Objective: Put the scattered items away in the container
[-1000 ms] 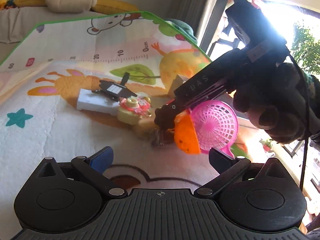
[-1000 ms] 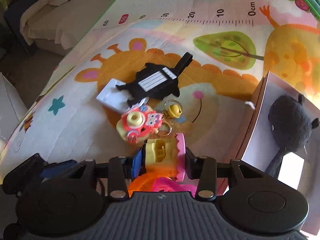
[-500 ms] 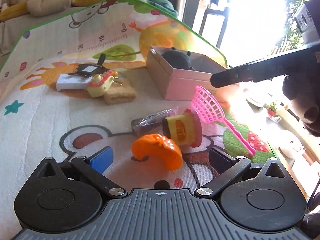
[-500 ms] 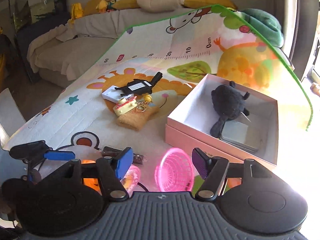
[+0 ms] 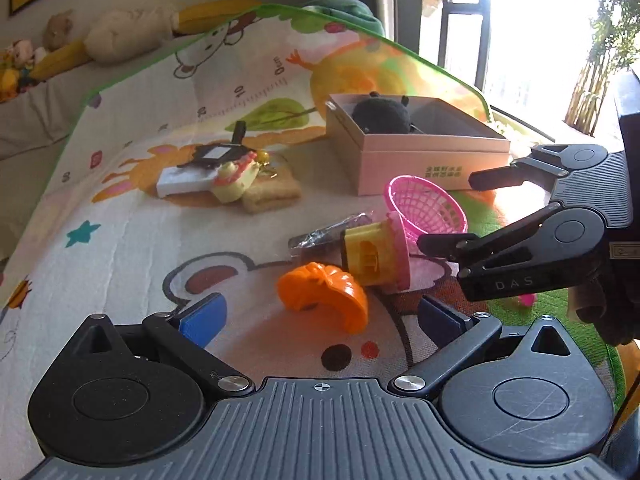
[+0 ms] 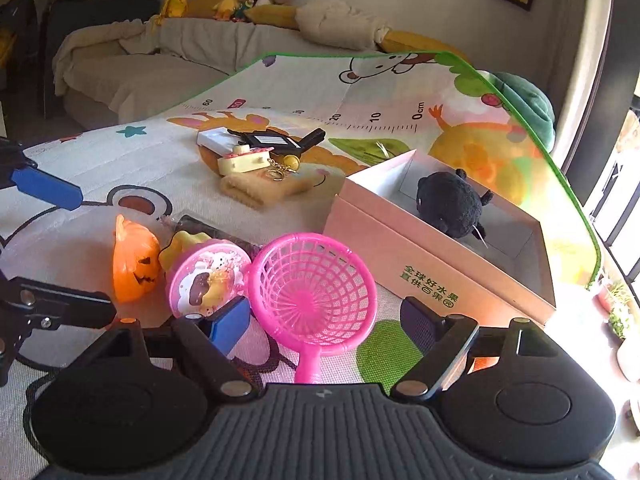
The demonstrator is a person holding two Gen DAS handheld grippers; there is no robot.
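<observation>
Right gripper (image 6: 324, 320) hangs low over the pink net (image 6: 316, 296), jaws spread wide, having just been opening, pads touching nothing. The net lies on the mat (image 6: 100, 168) just beside the box (image 6: 436, 276), its hoop between the fingers. Left gripper (image 5: 316, 316) is apart too, empty, above the pumpkin (image 5: 324, 296). Best bet, I'd say: close across the handle near the hoop, lift clear of the pink pot (image 6: 206, 280) touching it, then over the box wall, away from the black plush (image 6: 448, 204).
</observation>
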